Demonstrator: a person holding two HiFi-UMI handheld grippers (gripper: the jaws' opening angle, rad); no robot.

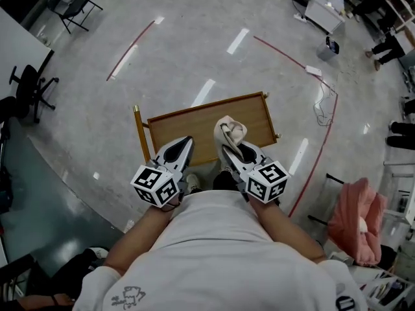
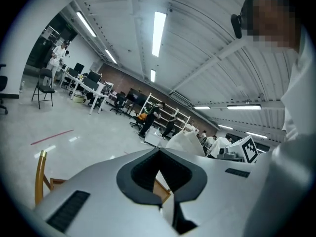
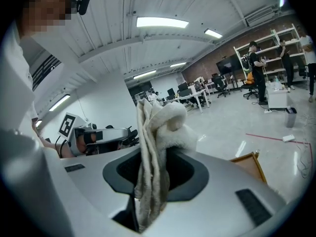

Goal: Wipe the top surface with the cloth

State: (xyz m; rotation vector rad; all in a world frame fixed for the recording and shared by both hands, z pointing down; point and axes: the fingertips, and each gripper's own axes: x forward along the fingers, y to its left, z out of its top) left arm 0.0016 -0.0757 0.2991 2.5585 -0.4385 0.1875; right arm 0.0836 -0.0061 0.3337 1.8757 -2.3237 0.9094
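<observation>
the right gripper [image 1: 226,149] is squeezed tight on the cloth [image 3: 157,135]. the cloth is white and fluffy, and it sticks up out of the claw in a bunch. the left gripper [image 1: 187,142] has its two jaws pressed together with nothing in them. it sits just to the left of the right one, close by.

the brown wooden top [image 1: 188,123] is down below, a bit farther off than both grippers. it looks bare, with little posts at its corners. both gripper views look up at the ceiling lights, so i think the claws point up and the cloth is not on the wood.

so my guess is that the cloth is picked up and ready, and the wiping is not yet under way. the next move needs the right gripper to tip down and go forward until the fluffy end lies on the wood. then it needs to rub side to side over the whole top. the grip must be kept tight so the cloth does not slip out.
</observation>
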